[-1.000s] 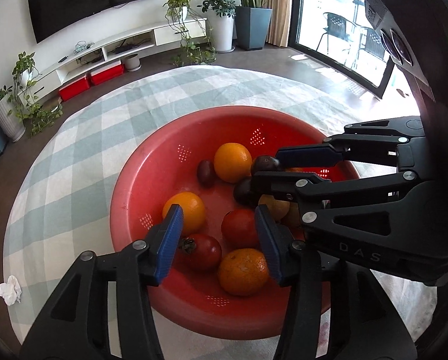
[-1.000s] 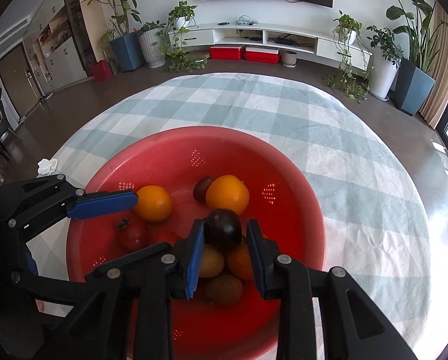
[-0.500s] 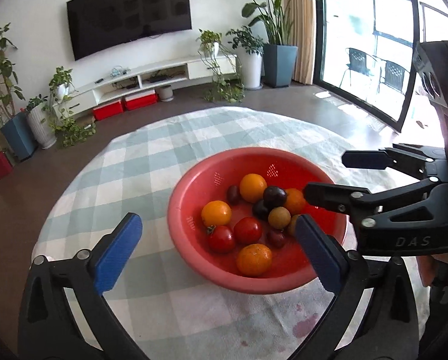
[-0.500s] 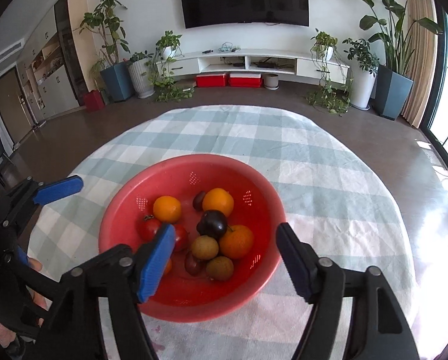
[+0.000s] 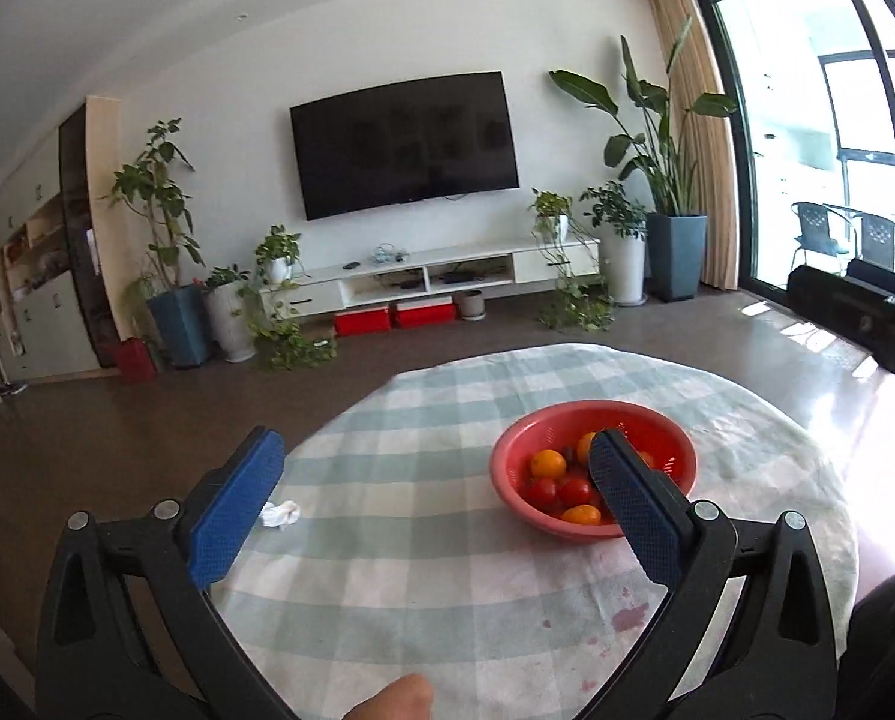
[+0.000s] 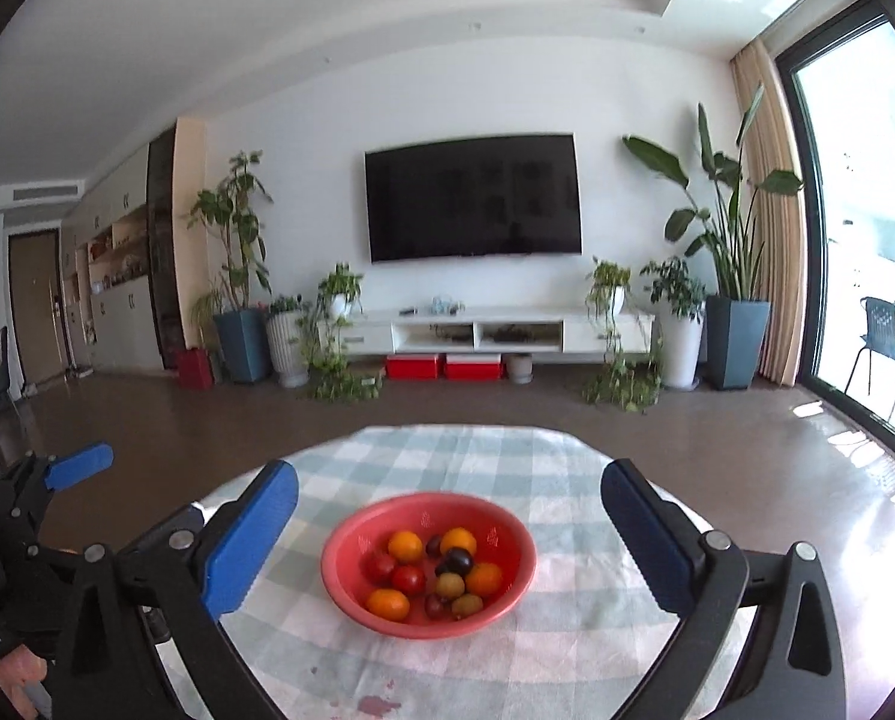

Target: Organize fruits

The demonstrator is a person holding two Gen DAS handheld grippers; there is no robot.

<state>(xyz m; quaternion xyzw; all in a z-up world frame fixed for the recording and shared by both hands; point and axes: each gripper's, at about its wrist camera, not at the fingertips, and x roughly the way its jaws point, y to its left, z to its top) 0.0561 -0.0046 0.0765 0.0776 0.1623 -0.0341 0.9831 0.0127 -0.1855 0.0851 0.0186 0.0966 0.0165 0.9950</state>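
Note:
A red colander bowl [image 6: 339, 576] stands on the round table with a checked cloth [image 6: 573, 648]. It holds oranges [image 6: 405, 545], red tomatoes [image 6: 408, 579], a dark plum [image 6: 458, 560] and brown kiwis [image 6: 450, 585]. The bowl also shows in the left wrist view [image 5: 507, 468]. My right gripper [image 6: 447, 534] is open and empty, held back from and above the bowl. My left gripper [image 5: 429, 498] is open and empty, to the left of the bowl; its right finger hides part of the fruit. The left gripper's finger also shows at the left edge of the right wrist view [image 6: 78, 466].
A crumpled white tissue [image 5: 279, 514] lies on the cloth left of the bowl. Reddish stains [image 5: 627, 618] mark the cloth near the front edge. Beyond the table are a TV wall, a low white cabinet, potted plants and a large window at right.
Both grippers have drawn back and up from the bowl and opened wide. The bowl now looks small and far; the fruit stays in it.

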